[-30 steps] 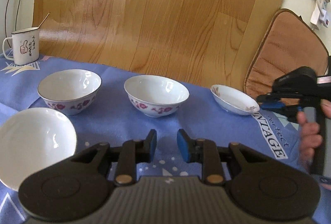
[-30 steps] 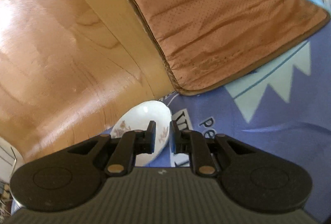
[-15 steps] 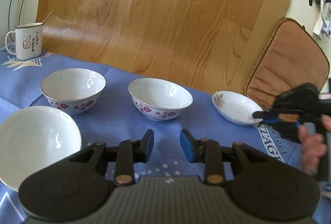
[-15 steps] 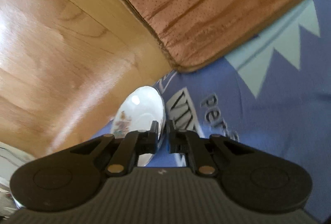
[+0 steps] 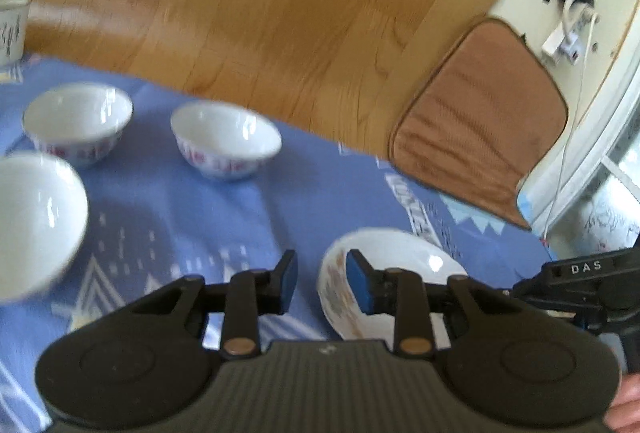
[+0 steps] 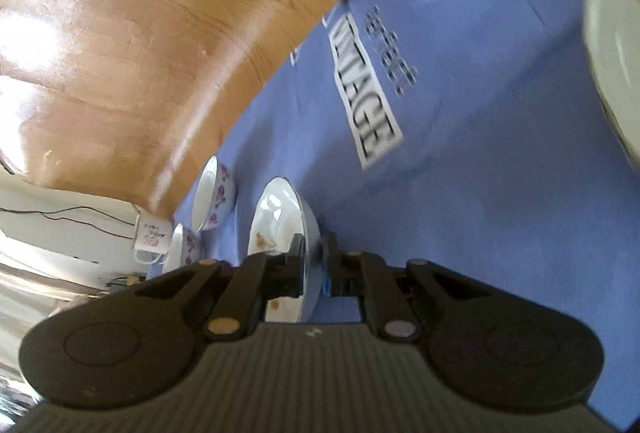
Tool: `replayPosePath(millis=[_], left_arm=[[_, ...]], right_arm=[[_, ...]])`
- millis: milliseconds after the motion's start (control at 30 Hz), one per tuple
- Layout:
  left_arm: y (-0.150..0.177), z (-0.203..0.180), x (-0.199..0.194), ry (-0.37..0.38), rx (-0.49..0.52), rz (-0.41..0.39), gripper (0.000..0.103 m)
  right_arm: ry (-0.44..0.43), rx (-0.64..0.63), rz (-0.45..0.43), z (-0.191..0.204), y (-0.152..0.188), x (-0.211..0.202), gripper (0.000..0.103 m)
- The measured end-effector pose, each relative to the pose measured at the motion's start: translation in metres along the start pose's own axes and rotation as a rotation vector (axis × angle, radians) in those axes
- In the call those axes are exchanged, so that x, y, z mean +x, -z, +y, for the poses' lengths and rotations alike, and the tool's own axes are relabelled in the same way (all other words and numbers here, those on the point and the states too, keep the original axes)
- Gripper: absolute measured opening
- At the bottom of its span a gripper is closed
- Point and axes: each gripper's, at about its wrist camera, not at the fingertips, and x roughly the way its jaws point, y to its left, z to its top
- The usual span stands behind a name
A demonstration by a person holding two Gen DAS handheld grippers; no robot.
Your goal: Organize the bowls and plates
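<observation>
My right gripper [image 6: 313,267] is shut on the rim of a small white plate [image 6: 276,217] with brown flower marks and holds it tilted above the blue cloth. The same small plate [image 5: 394,273] shows in the left wrist view just beyond my open, empty left gripper [image 5: 322,283], with the right gripper's body [image 5: 580,285] at its right. Two flowered bowls [image 5: 226,139] [image 5: 78,123] stand at the back left, and a plain white plate [image 5: 34,221] lies at the left edge.
A white mug [image 5: 12,29] stands at the far left and shows in the right wrist view [image 6: 150,239]. A brown cushion [image 5: 480,113] lies at the back right. Another white dish [image 6: 616,45] sits at the right edge of the right wrist view. Wooden floor lies beyond the table edge.
My right gripper closed on the small plate's rim, lifted it and carried it toward the near middle of the cloth. My left gripper swung to the right and stayed open.
</observation>
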Motion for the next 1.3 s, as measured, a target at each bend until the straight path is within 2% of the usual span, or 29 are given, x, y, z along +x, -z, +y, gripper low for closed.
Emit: replayPosePath(millis=[100,167,233,267,300,400,633,700,833,967,1067,1300], left_arm=[[0.003,-0.002,0.003,-0.049,-0.024,0.064,0.027],[0.005,-0.003,0.006,-0.056,-0.025,0.089,0.026],[0.008,-0.006,0.007,-0.076,-0.004,0.088,0.018],[0.009,-0.007,0.008,-0.072,0.003,0.090,0.012],[0.010,-0.007,0.007,-0.065,-0.005,0.086,0.011],[0.010,-0.008,0.006,-0.065,-0.009,0.079,0.010],[0.012,-0.008,0.004,-0.059,-0.026,0.077,0.010],[0.011,-0.008,0.002,-0.057,-0.037,0.074,0.009],[0.007,-0.015,-0.007,-0.021,-0.048,0.064,0.008],[0.000,-0.046,-0.008,0.025,0.000,0.057,0.009],[-0.003,-0.080,0.001,0.076,0.042,0.074,0.009],[0.009,-0.170,0.042,0.175,0.150,0.144,0.009]], right_arm=[[0.000,-0.010,0.001,0.004,0.001,0.007,0.011],[0.004,-0.027,0.005,0.006,0.002,0.012,0.011],[0.028,-0.074,-0.008,0.011,0.003,0.012,0.011],[0.048,-0.105,-0.021,0.013,0.004,0.013,0.015],[0.072,-0.135,-0.035,0.015,0.004,0.014,0.018],[0.128,-0.234,-0.091,0.022,0.009,0.013,0.019],[0.152,-0.261,-0.098,0.017,0.010,0.017,0.018],[0.159,-0.282,-0.087,0.020,0.013,0.019,0.009],[0.168,-0.339,-0.133,0.026,0.016,0.004,0.008],[0.175,-0.355,-0.210,0.023,0.008,-0.027,0.008],[0.212,-0.374,-0.293,0.015,0.003,-0.056,0.008],[0.302,-0.296,-0.442,-0.036,-0.016,-0.121,0.008]])
